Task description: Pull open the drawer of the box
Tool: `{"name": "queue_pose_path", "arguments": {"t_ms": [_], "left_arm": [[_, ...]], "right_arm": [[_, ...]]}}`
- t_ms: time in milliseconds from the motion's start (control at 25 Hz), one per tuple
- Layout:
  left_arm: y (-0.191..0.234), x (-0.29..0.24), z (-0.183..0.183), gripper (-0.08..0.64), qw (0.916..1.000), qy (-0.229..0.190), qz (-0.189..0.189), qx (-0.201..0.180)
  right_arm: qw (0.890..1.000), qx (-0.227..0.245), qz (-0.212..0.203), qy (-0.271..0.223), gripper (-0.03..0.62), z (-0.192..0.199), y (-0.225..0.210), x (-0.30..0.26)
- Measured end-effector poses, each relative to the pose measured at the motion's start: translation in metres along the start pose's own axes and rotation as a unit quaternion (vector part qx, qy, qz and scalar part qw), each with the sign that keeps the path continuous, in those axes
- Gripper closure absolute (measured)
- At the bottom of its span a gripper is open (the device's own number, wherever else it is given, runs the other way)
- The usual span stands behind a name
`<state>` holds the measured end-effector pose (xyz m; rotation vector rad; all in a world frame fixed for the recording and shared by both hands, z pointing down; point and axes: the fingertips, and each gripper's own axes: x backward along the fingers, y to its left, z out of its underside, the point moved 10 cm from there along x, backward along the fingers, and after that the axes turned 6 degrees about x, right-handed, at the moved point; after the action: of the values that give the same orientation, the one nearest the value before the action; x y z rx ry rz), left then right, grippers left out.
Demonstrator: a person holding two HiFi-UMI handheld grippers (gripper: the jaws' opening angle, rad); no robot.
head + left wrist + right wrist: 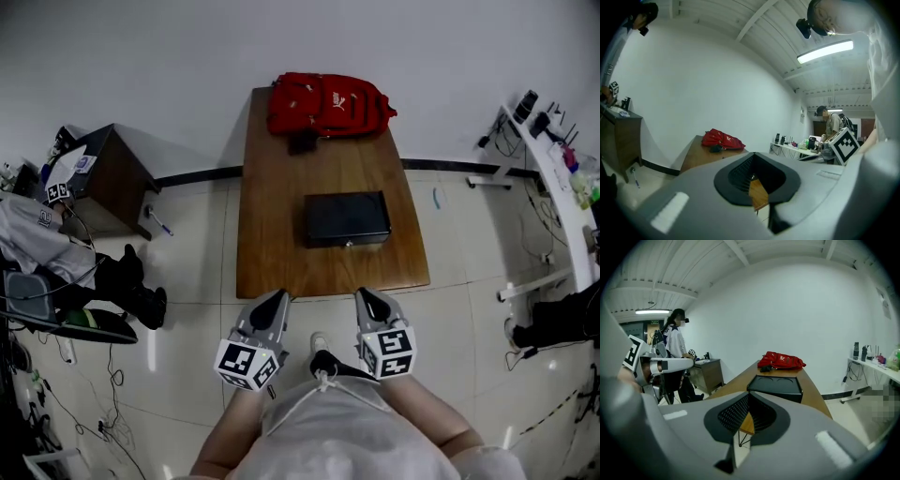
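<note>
The person stood at the near end of the wooden tabletop (281, 253), holding both tools just short of its edge and above the tiled floor (197, 253). The left hand-held gripper (277, 296) had its jaws closed together with nothing between them. The right hand-held gripper (366, 294) was likewise closed and empty. Neither touched the tabletop. Farther along, near the middle of the tabletop and slightly right, sat the black box (346, 216), well apart from both tools, its drawer front (348, 241) facing the person and flush with the body. At the far end lay a red backpack (328, 103) with a small dark item (302, 142) against its near side.
</note>
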<state>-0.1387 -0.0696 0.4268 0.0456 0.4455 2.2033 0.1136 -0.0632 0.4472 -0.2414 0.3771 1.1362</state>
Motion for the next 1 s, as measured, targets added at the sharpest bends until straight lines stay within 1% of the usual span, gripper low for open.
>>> {"name": "queue_pose_path", "arguments": {"t_ms": [200, 360, 520, 680, 840, 1000], "left_arm": [[0.030, -0.043, -0.001, 0.554, 0.9997, 0.020, -0.008, 0.007], [0.047, -0.075, -0.001, 0.554, 0.9994, 0.028, -0.014, 0.016], [0.061, -0.107, 0.005, 0.554, 0.9987, 0.040, -0.011, 0.028], [0.076, -0.130, 0.020, 0.554, 0.9971, 0.060, -0.019, 0.044], [0.085, -0.142, 0.036, 0.554, 0.9944, 0.076, -0.031, 0.066], [0.089, -0.151, 0.048, 0.554, 0.9918, 0.095, -0.032, 0.079]], "right_arm": [[0.999, -0.014, -0.002, 0.038, 0.583, 0.000, -0.025, -0.051], [0.998, -0.022, -0.003, 0.057, 0.584, 0.000, -0.045, -0.088], [0.997, -0.031, 0.000, 0.076, 0.584, 0.005, -0.066, -0.119], [0.994, -0.040, -0.003, 0.103, 0.584, 0.017, -0.082, -0.147], [0.990, -0.051, -0.013, 0.133, 0.583, 0.032, -0.088, -0.170], [0.985, -0.065, -0.022, 0.158, 0.546, 0.044, -0.089, -0.186]]}}
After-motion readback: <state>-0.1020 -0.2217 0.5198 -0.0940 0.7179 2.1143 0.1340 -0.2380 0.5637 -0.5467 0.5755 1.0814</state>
